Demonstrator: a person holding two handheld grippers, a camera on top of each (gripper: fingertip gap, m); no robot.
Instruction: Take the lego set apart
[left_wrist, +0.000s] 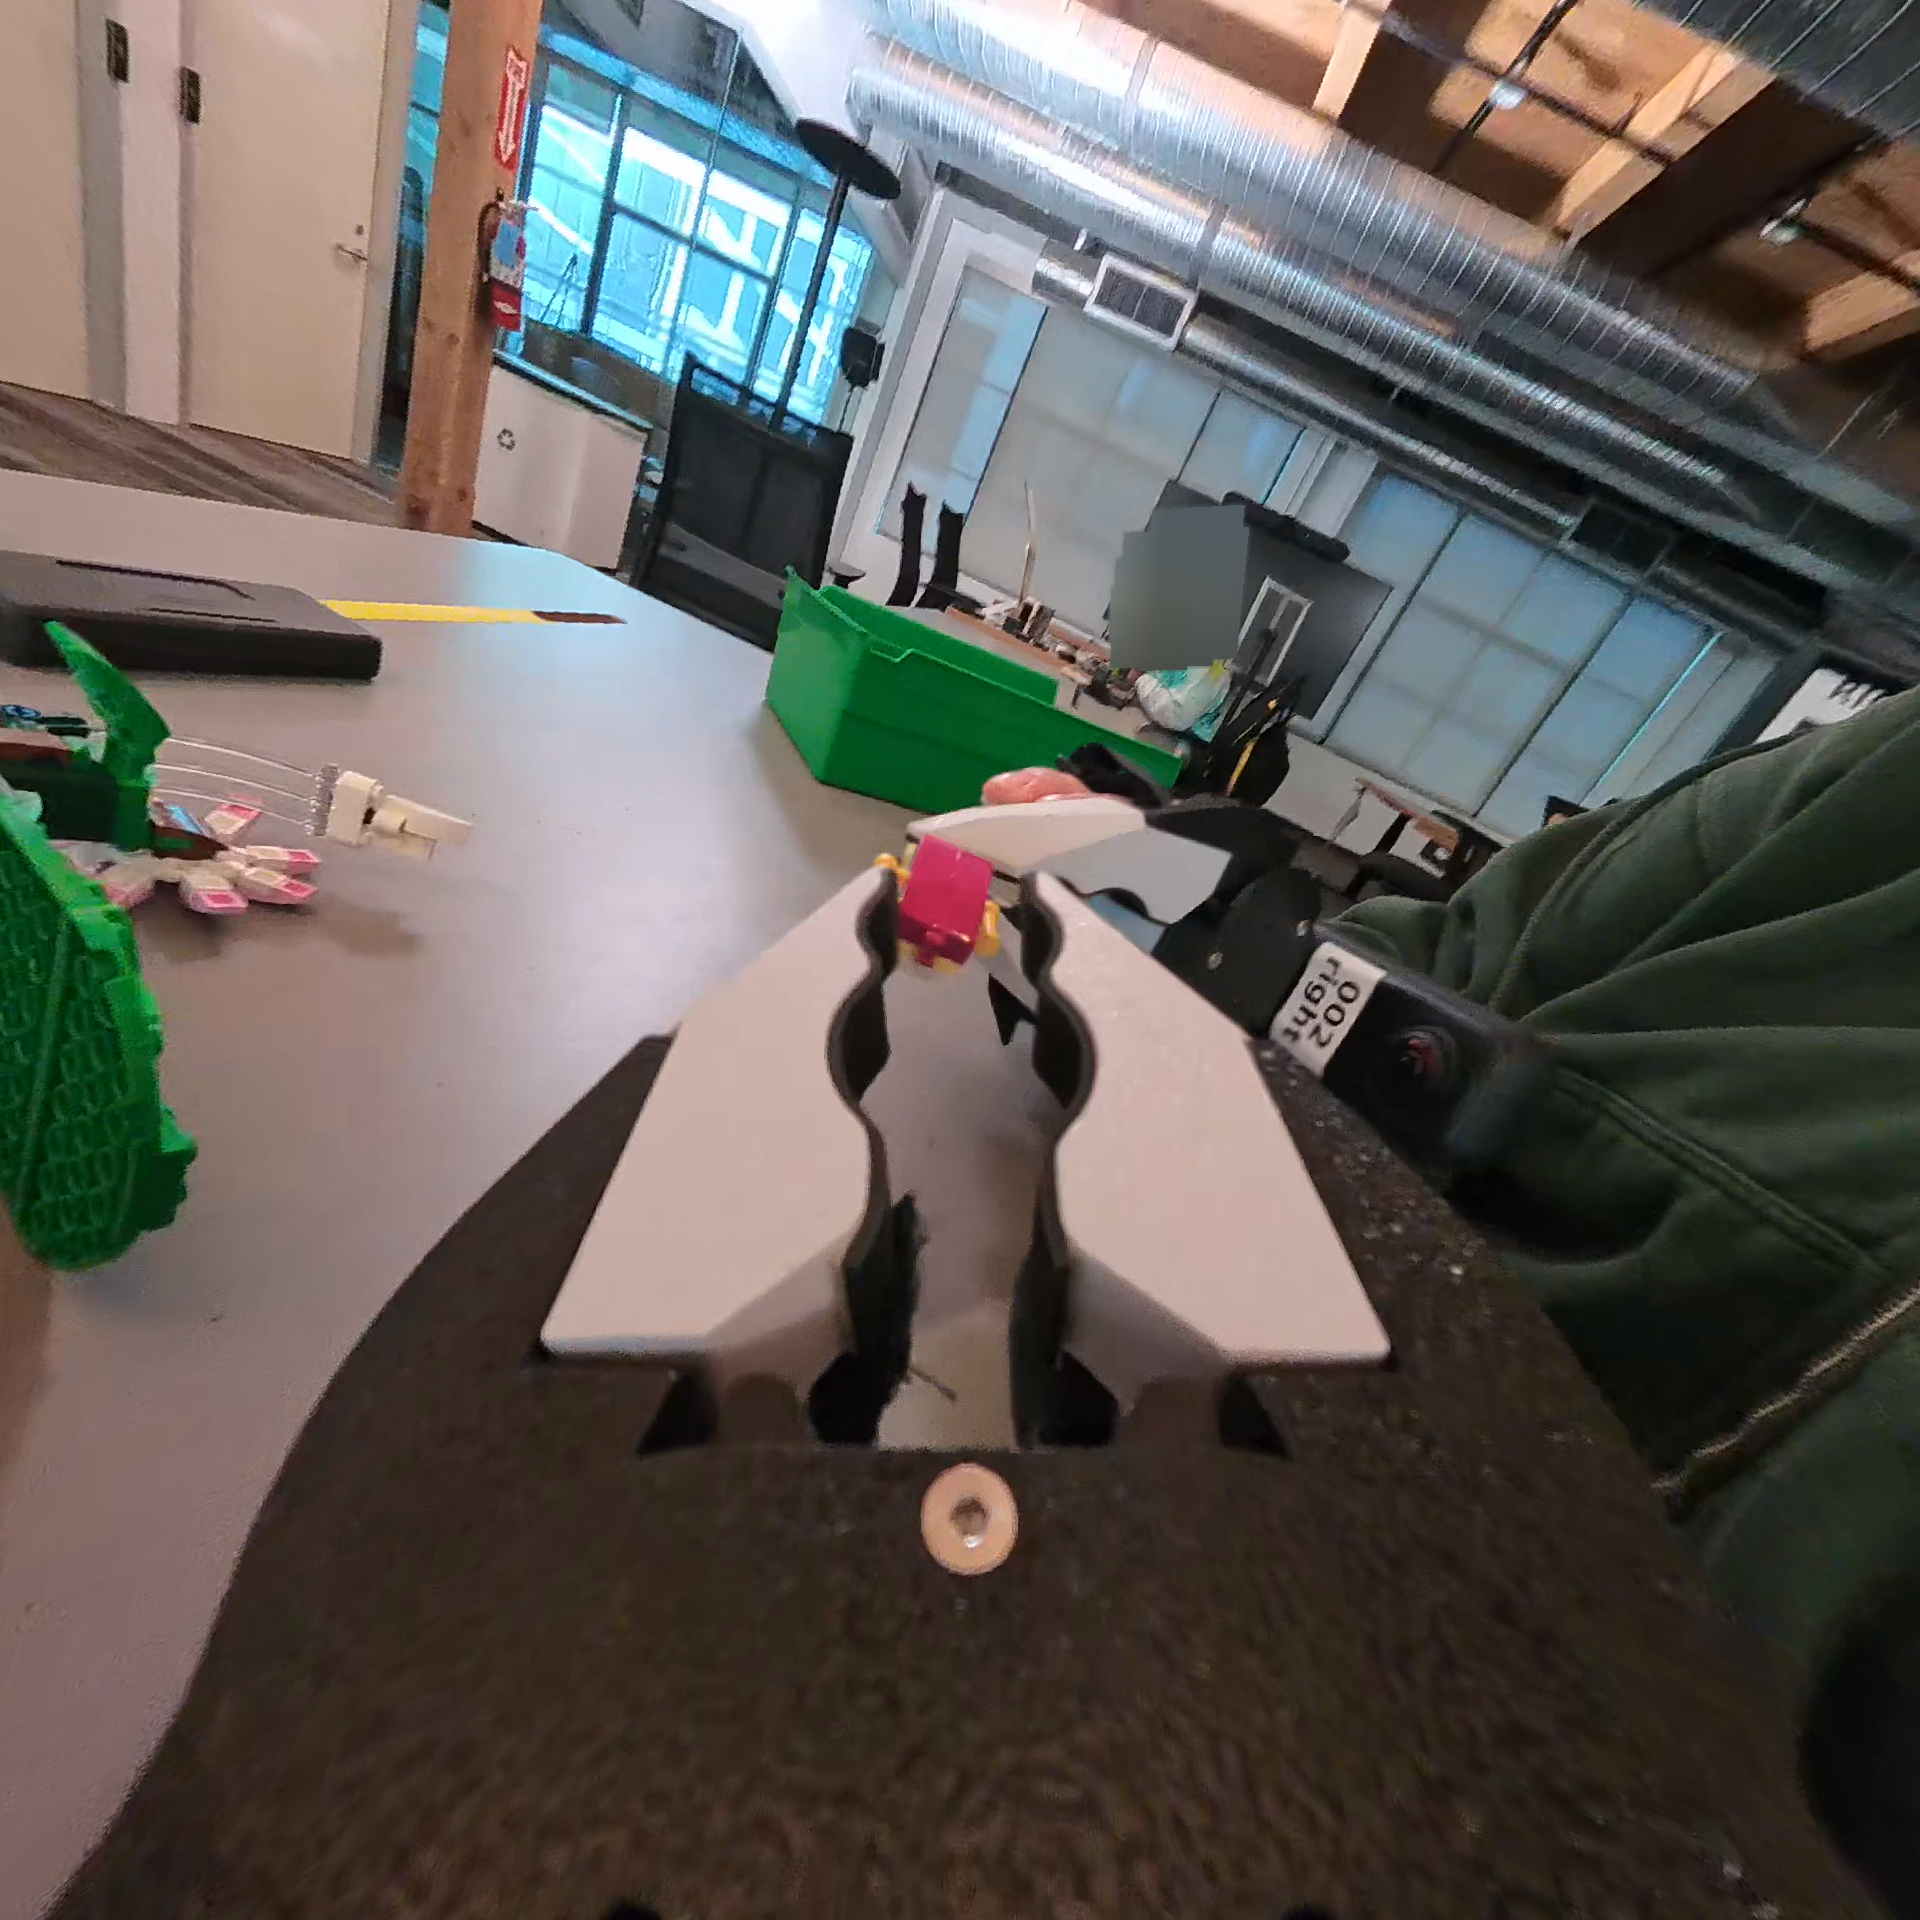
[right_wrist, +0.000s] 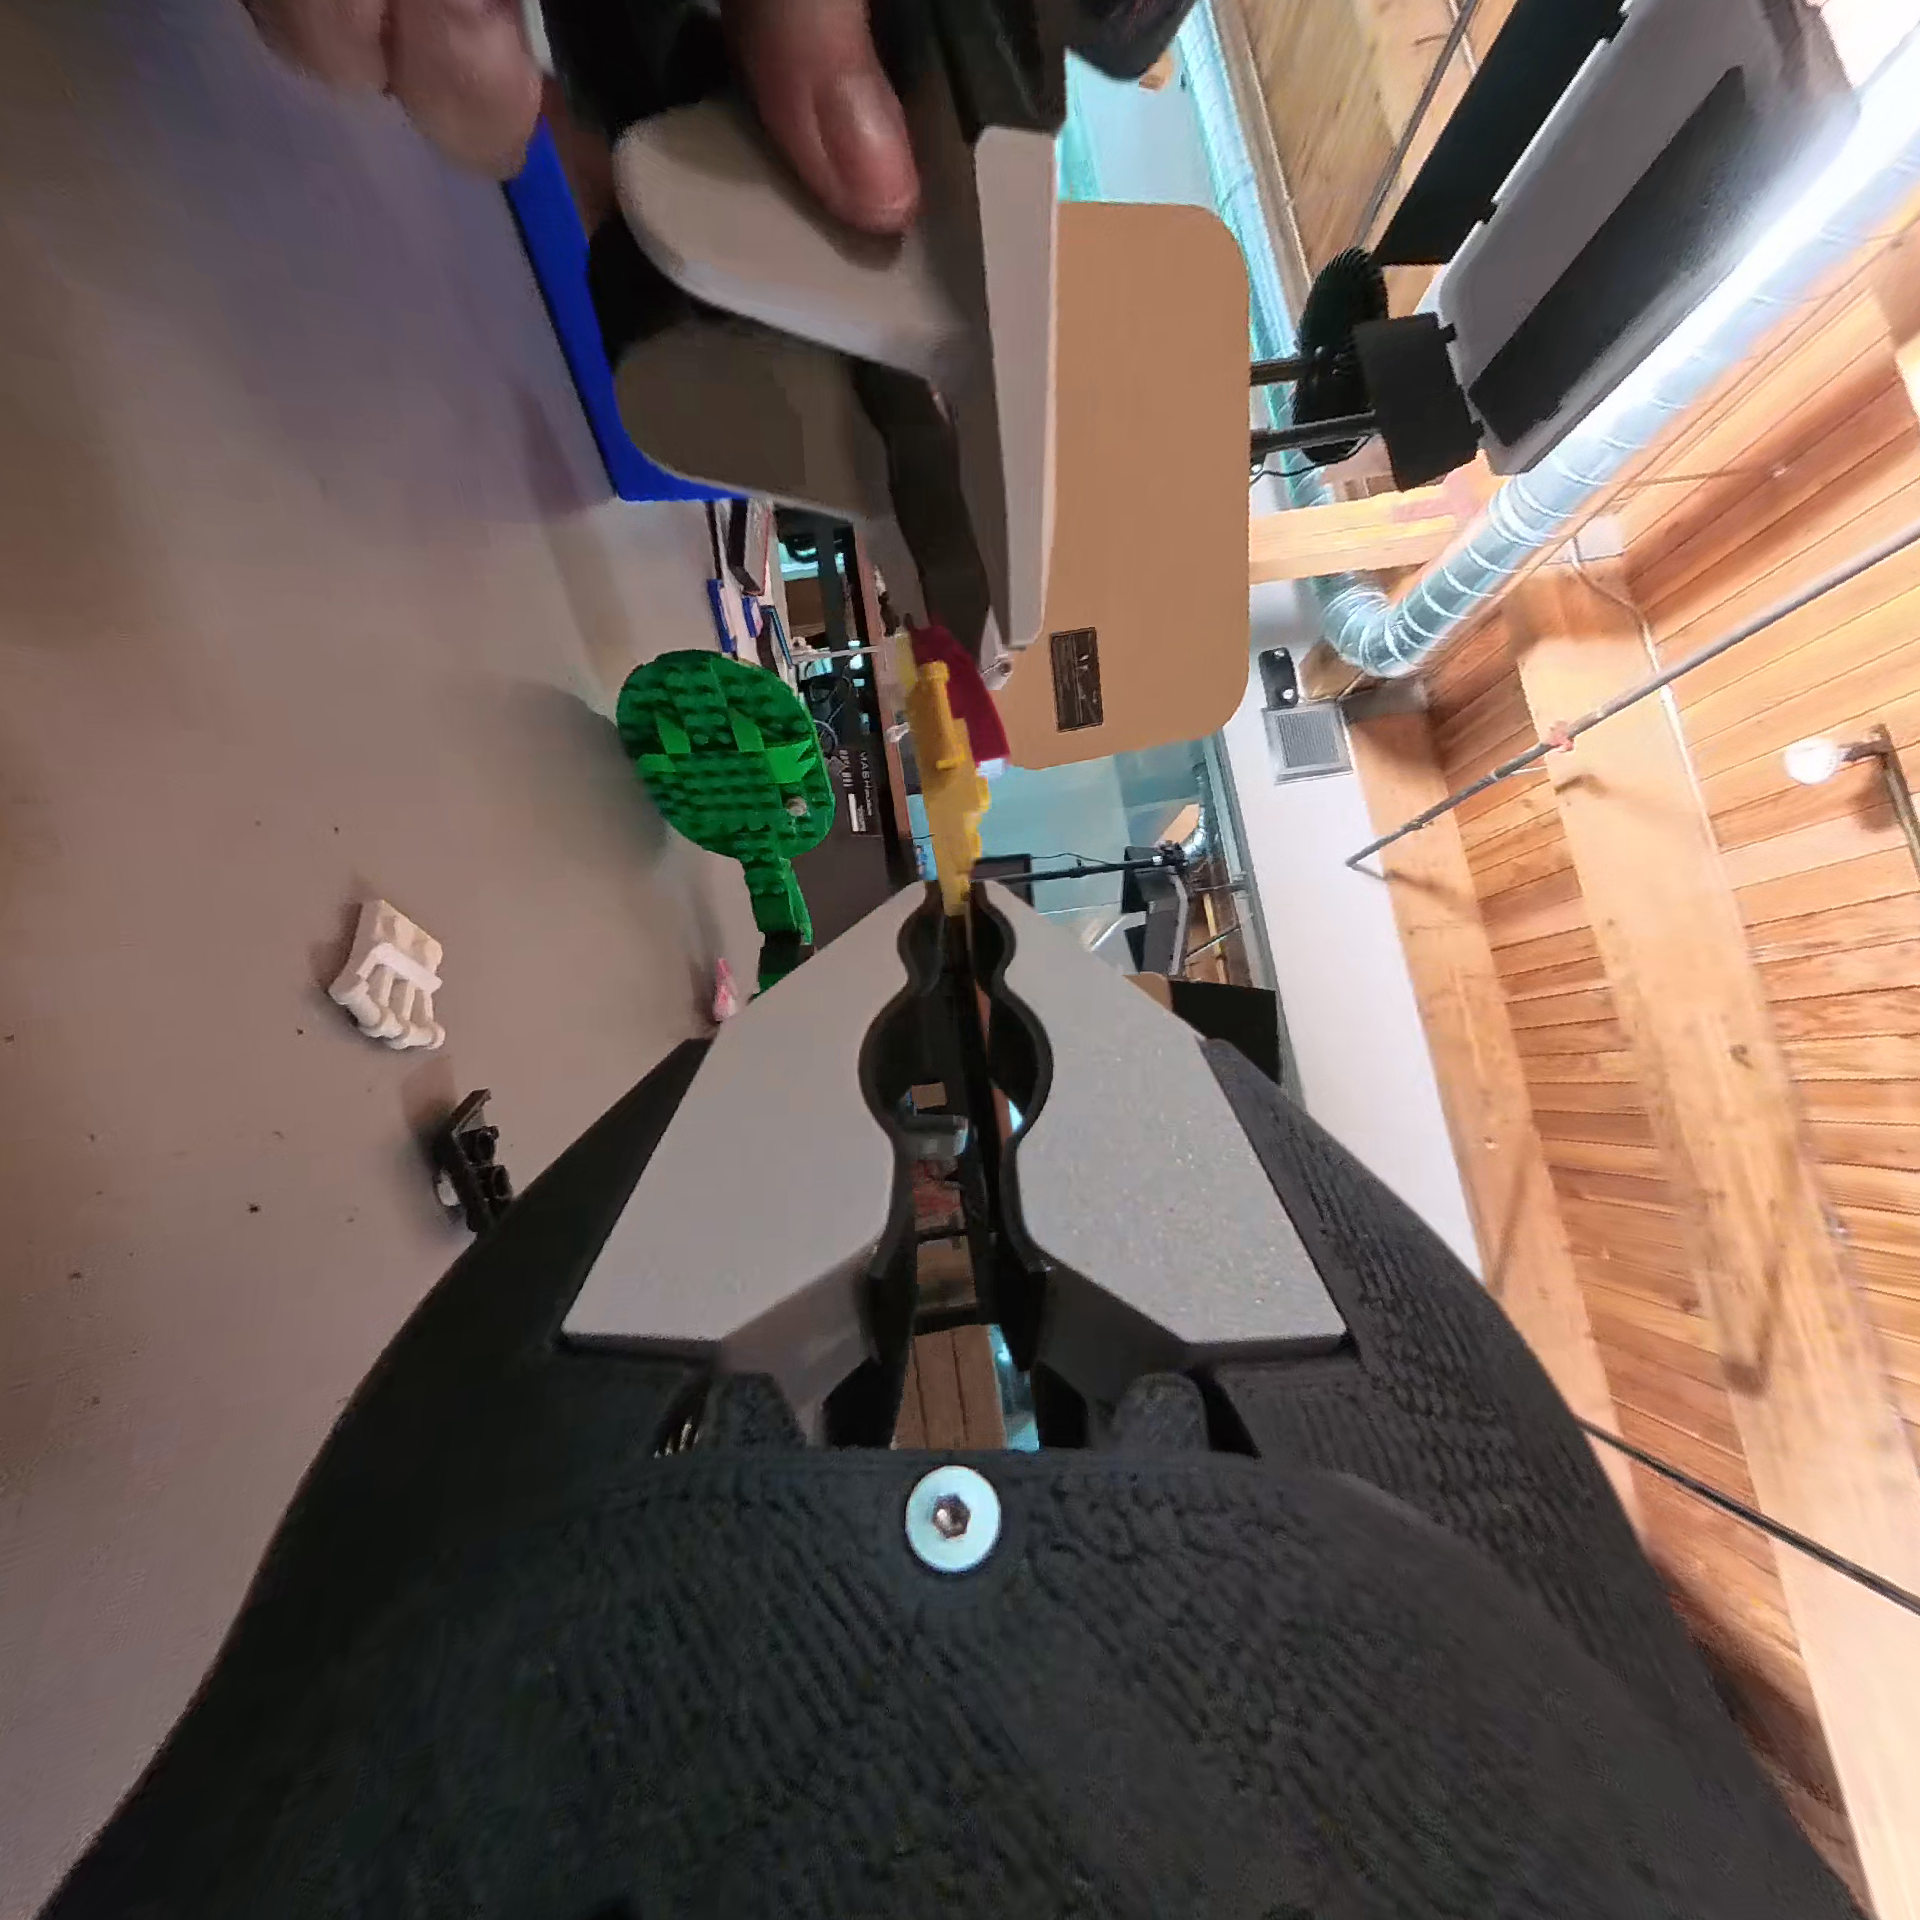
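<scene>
A small lego piece is held above the grey table (left_wrist: 623, 935) between both grippers. Its magenta block (left_wrist: 940, 902) sits between the tips of my left gripper (left_wrist: 954, 899), which is shut on it. My right gripper (right_wrist: 956, 896) is shut on the yellow part (right_wrist: 943, 769) of the same piece. In the right wrist view the magenta block (right_wrist: 971, 691) sits at the tips of the left gripper (right_wrist: 961, 634), with a hand on its handle. In the left wrist view the right gripper (left_wrist: 997, 868) reaches in from the right.
A green leaf-shaped lego plate (left_wrist: 73, 1039) (right_wrist: 727, 758), pink-and-white flower pieces (left_wrist: 239, 873) and a white piece (left_wrist: 384, 821) lie at left. A green bin (left_wrist: 914, 707) and a black tray (left_wrist: 187, 623) stand farther back. A white piece (right_wrist: 390, 977) and a black piece (right_wrist: 473, 1158) lie on the table; a blue bin (right_wrist: 561, 312) is behind. Spacing between my two grippers at the tips: around 4 cm.
</scene>
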